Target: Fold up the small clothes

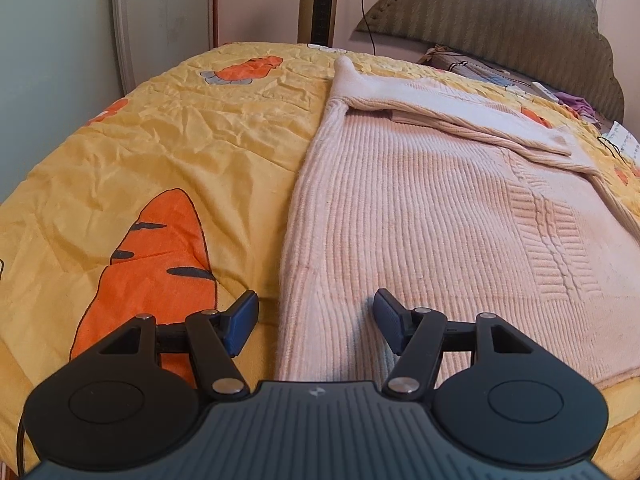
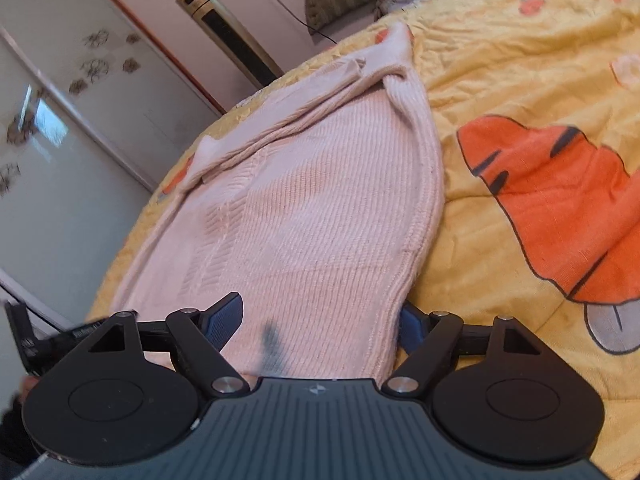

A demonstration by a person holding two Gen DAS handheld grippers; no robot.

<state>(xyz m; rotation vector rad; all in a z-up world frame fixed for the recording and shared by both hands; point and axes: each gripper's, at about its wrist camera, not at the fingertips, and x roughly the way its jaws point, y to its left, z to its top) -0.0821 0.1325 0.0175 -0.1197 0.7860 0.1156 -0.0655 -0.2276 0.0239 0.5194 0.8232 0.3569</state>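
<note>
Both grippers, left and right, are spread wide at the near end of the sweater. It runs long, away from them, up the bed.

Yellow carrot-print quilt — padded headboard behind; tower fan, perhaps, near wardrobe door.
</note>
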